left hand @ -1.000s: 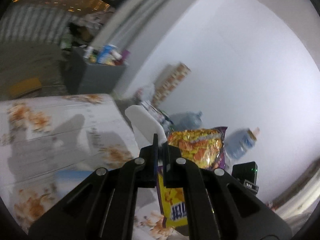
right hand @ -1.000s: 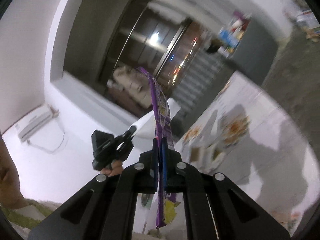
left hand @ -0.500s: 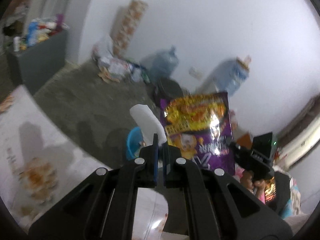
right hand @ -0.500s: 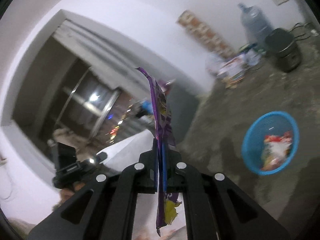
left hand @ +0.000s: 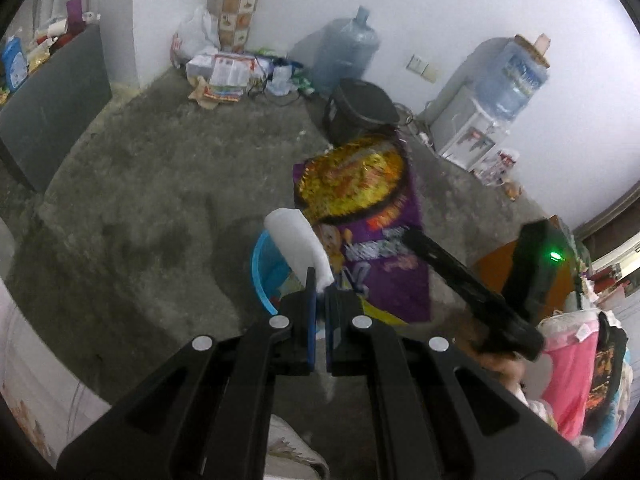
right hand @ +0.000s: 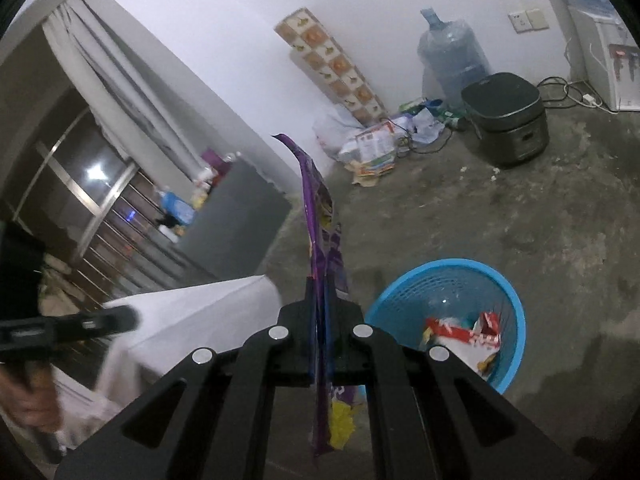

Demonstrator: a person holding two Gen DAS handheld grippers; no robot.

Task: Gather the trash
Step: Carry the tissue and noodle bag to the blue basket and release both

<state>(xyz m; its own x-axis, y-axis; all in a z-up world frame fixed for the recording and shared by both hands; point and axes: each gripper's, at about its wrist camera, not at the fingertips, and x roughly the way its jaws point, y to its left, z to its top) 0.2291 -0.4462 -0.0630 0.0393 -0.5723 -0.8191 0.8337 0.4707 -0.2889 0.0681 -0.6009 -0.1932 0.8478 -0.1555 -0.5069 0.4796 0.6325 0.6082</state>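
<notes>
Both grippers carried trash over the blue basket

The left gripper had its fingers pinched on a crumpled white tissue, soft and nearly weightless, while the right gripper clamped a purple snack bag by its flat middle; thin, slick foil, I judged, likely to flop or slip, so best held near an edge seam. The blue basket sat on the concrete floor just beside the cloth-covered counter, already holding wrappers. A black cooker and water jug stood well apart, blocking nothing.
</notes>
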